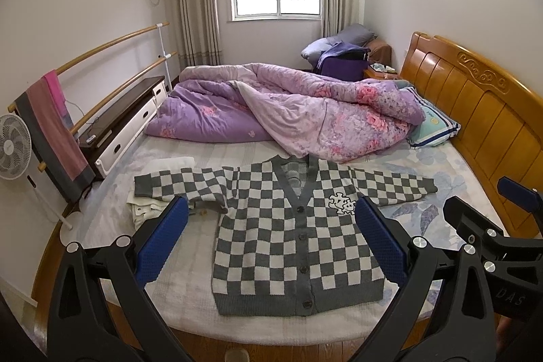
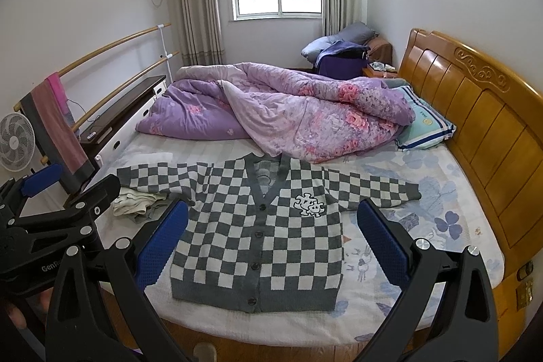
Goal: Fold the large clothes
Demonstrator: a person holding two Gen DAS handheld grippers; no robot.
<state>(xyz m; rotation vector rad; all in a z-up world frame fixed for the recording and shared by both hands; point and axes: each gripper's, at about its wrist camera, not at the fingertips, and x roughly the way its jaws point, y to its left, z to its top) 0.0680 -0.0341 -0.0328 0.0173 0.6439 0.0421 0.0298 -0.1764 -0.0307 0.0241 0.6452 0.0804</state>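
A grey and white checkered cardigan [image 1: 288, 233] lies flat, front up and buttoned, on the near part of the bed [image 1: 190, 294], sleeves spread to both sides. It also shows in the right wrist view [image 2: 261, 240]. My left gripper [image 1: 271, 209] is open and empty, held above the near edge of the bed over the cardigan's lower half. My right gripper [image 2: 271, 212] is open and empty, held just to the right of the left one. The right gripper also shows in the left wrist view [image 1: 488, 212]; the left gripper also shows in the right wrist view [image 2: 74, 185].
A rumpled purple floral quilt [image 1: 288, 107] covers the far half of the bed and overlaps the cardigan's collar. Folded white cloth [image 1: 149, 206] lies under the left sleeve. A pillow [image 1: 431, 124] and wooden headboard [image 1: 482, 111] are right. A fan [image 1: 13, 148], towel rack and cabinet stand left.
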